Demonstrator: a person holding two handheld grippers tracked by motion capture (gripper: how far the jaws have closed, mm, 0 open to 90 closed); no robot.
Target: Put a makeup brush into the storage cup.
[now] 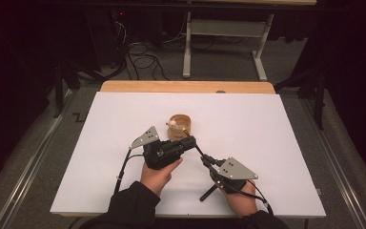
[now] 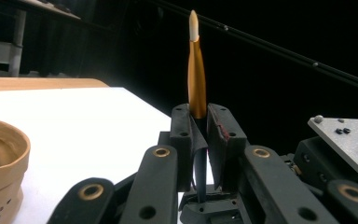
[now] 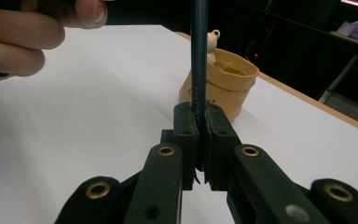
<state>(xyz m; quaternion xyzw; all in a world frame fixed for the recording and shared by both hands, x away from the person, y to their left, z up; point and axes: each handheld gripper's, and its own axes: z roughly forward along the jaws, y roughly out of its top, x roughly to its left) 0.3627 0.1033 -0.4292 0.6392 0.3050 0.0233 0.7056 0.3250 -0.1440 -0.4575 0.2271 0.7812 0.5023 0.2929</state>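
Both grippers clamp one slim pen-like tool. Left gripper (image 2: 198,122) has its pads pressed on the tool's (image 2: 197,84) orange-gold section, just below a pale tip that rises above the jaws; the dark shaft runs down between them. Right gripper (image 3: 199,122) is closed tight on the dark shaft (image 3: 198,51) farther along. In the high view the left gripper (image 1: 187,142) sits ahead and left of the right gripper (image 1: 206,161), close together, with the thin dark shaft bridging the gap between them.

Just beyond the left gripper's jaws stands a small tan pot (image 1: 180,125) shaped like a rolled-down paper bag, a little bear figure (image 3: 211,43) at its rim. Under everything lies a white sheet (image 1: 267,143) covering a wooden table (image 1: 186,86). Past the table the room is dark: grey floor, loose cables (image 1: 143,62), a white frame's legs (image 1: 187,52).

Whether the tool's lower end touches the sheet cannot be made out. Small print on the shaft is too fine to read.
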